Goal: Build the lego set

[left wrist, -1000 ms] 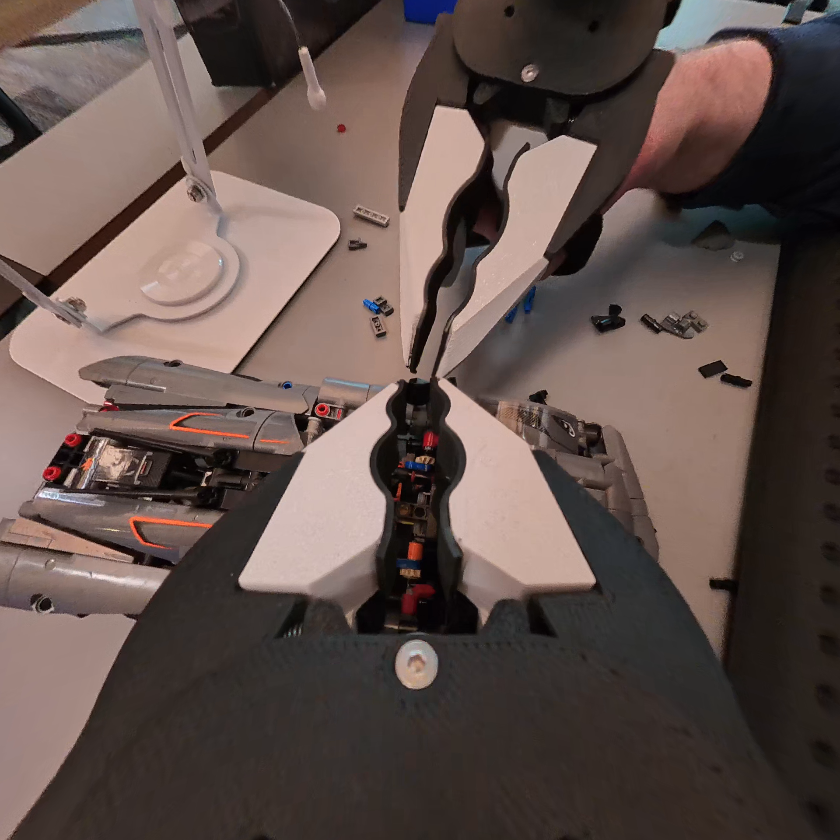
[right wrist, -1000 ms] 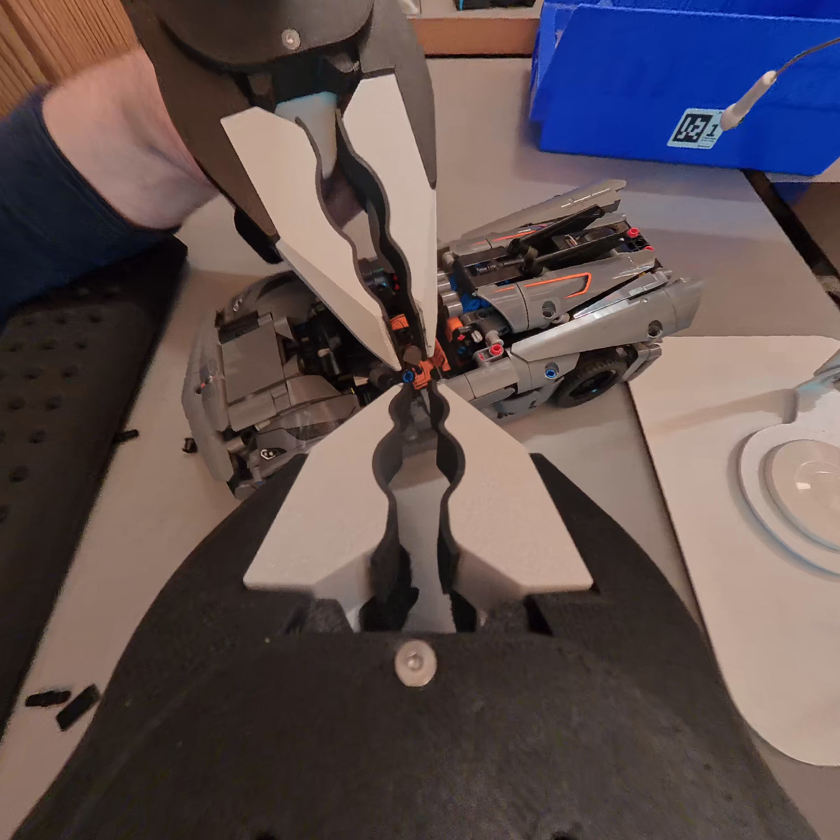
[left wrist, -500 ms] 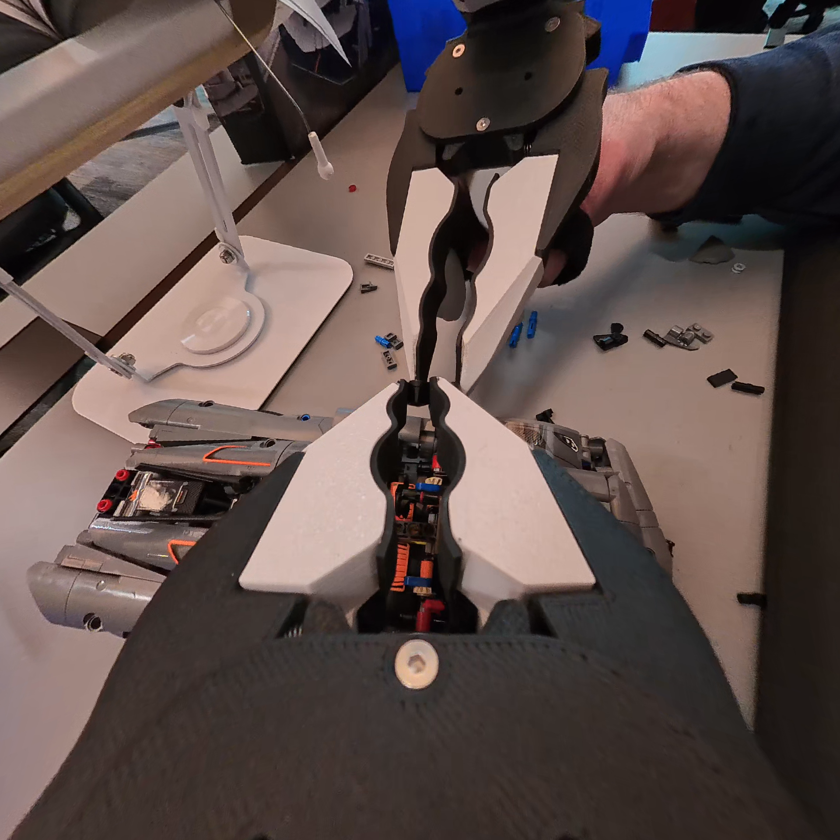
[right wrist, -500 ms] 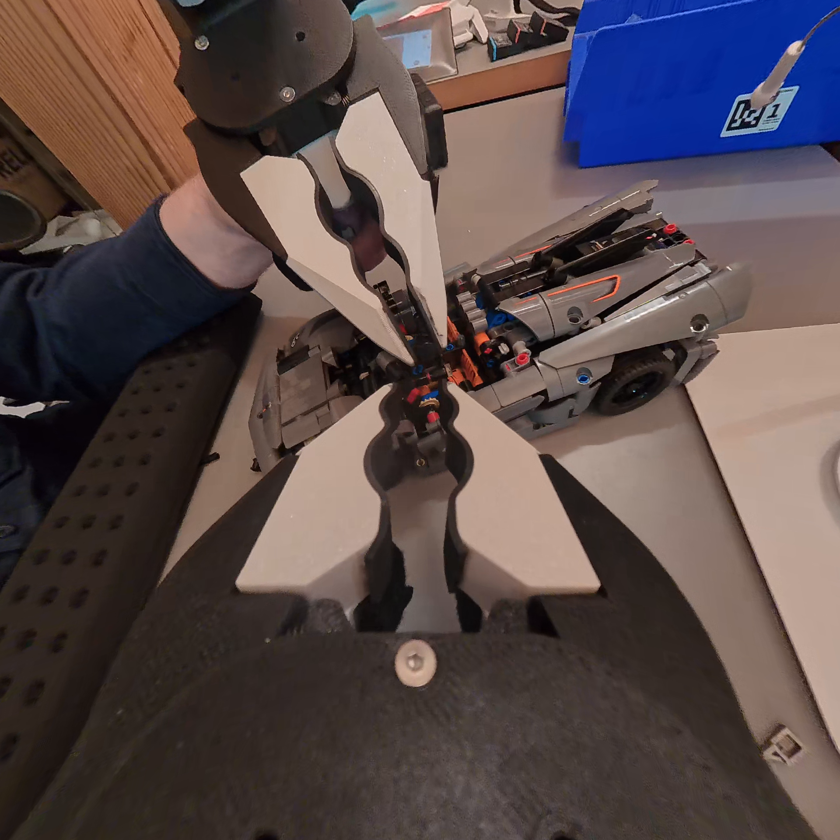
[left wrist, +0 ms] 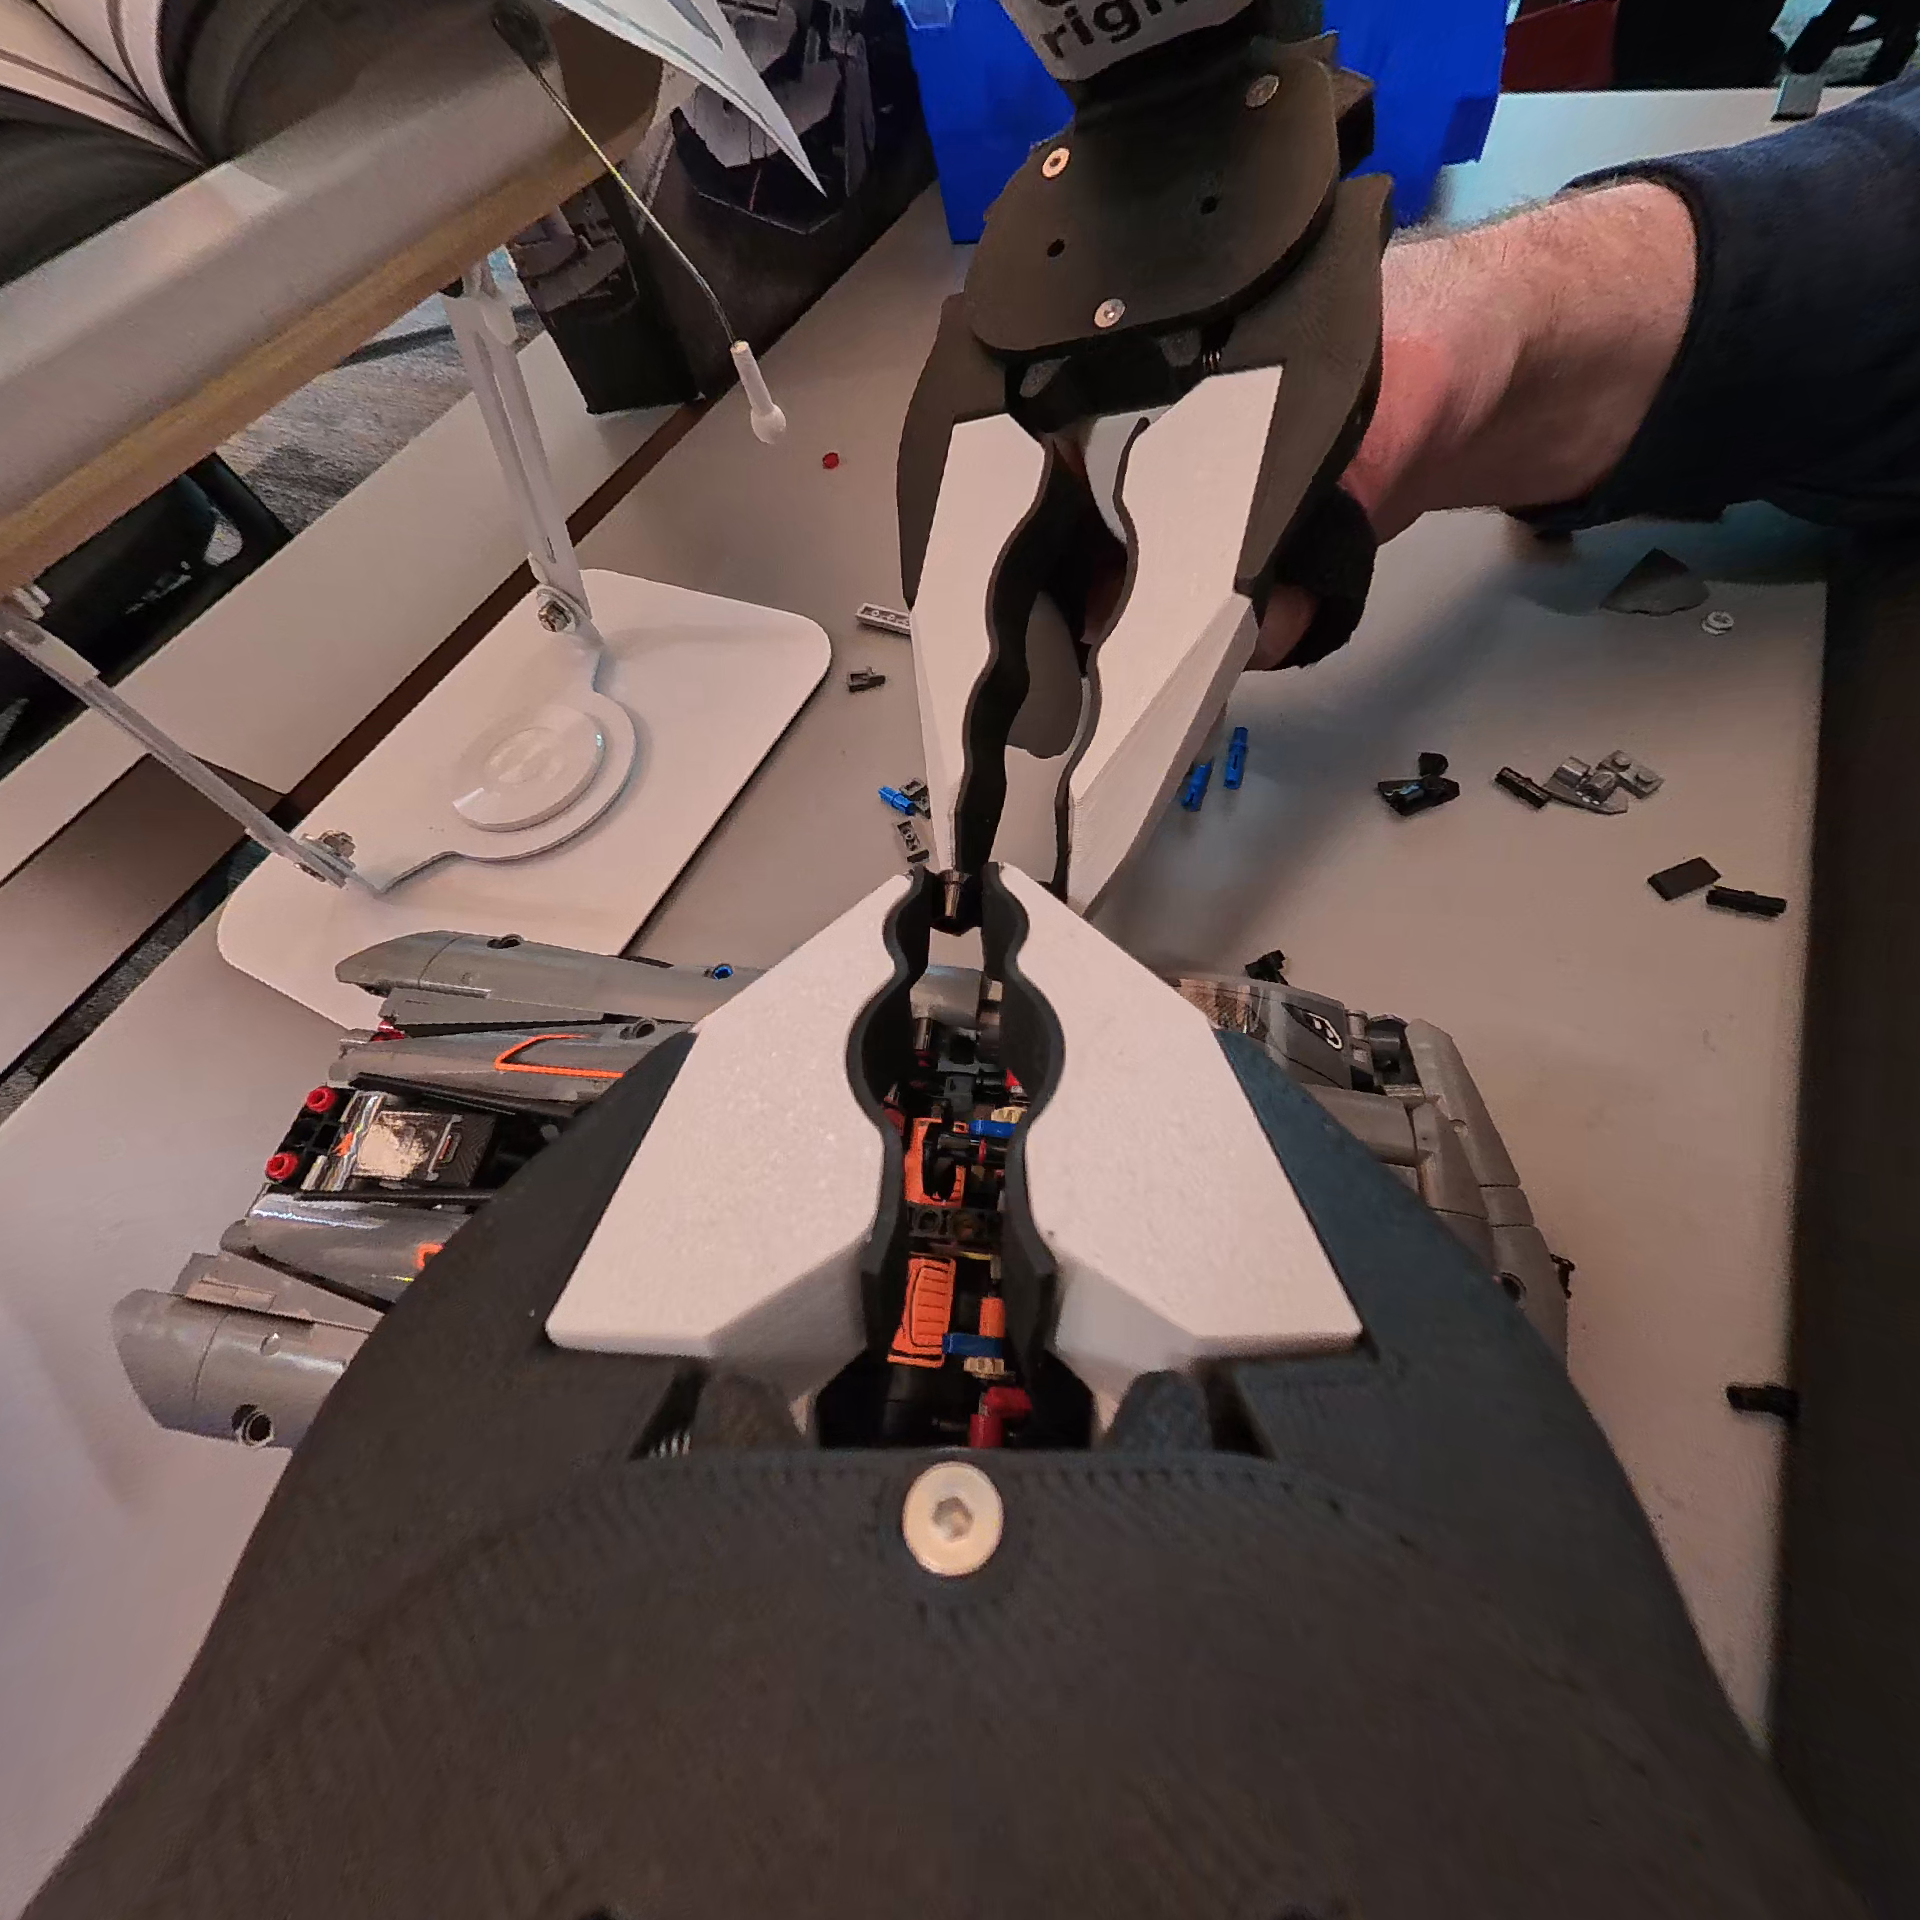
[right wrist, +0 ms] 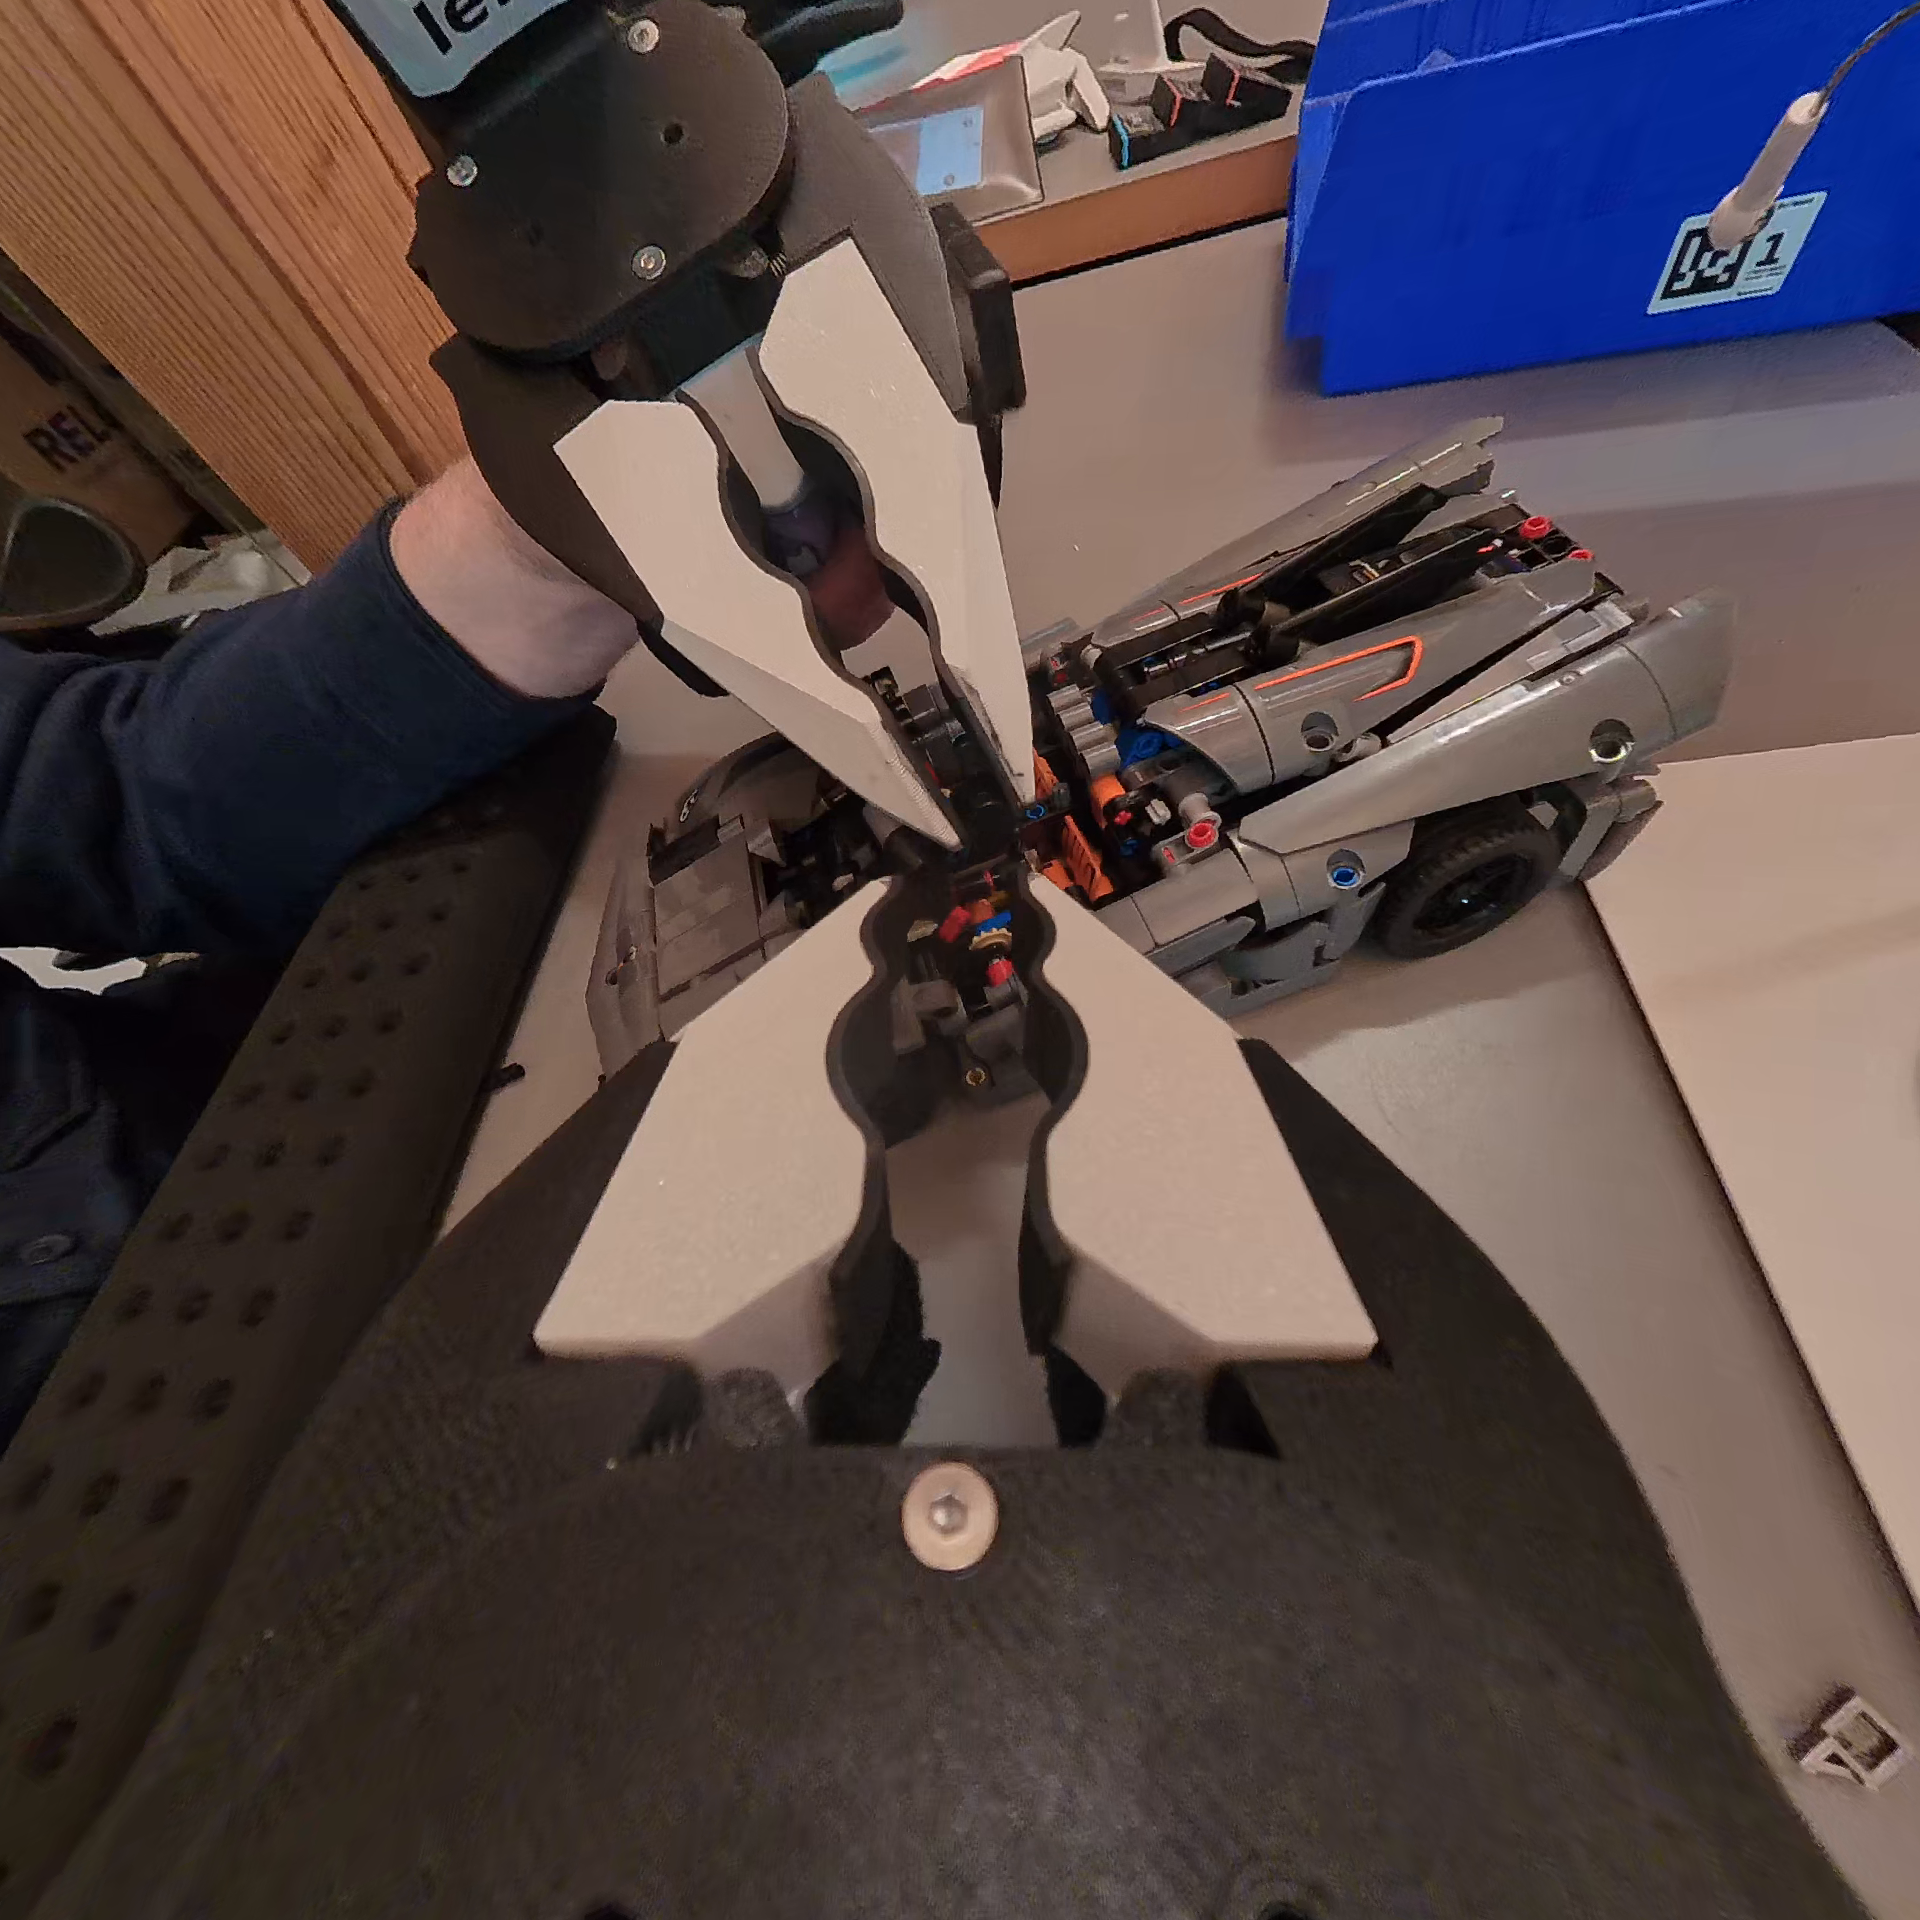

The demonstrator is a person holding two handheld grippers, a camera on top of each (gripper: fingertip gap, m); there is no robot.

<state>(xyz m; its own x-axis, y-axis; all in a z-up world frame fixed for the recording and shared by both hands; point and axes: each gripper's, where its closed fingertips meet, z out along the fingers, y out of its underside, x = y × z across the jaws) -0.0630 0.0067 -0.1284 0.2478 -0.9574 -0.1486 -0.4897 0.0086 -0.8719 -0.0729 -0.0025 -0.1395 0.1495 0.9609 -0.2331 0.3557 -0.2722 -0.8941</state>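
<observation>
A grey Lego sports car [right wrist: 1351, 727] with orange stripes lies on the grey table, and in the left wrist view [left wrist: 468, 1039] it sits under my gripper. My left gripper [left wrist: 951, 885] hovers over the car's open middle, its jaws nearly closed on a small black piece [left wrist: 951, 902]. It enters the right wrist view [right wrist: 992, 821] from the upper left. My right gripper [right wrist: 964, 883] faces it tip to tip with a narrow gap between its jaws and nothing in them. It comes down from above in the left wrist view [left wrist: 1008, 878].
A white stand base [left wrist: 520, 748] lies left of the car. Loose black, grey and blue pieces [left wrist: 1579, 779] are scattered on the table behind. A blue bin [right wrist: 1558, 177] stands at the back. A black perforated mat [right wrist: 260, 1091] lies beside the car. A small grey piece [right wrist: 1844, 1745] lies near.
Both grippers have lifted and drawn back from the car, tips still meeting over its middle. The right gripper's jaws have parted slightly. The left gripper keeps the small black piece.
</observation>
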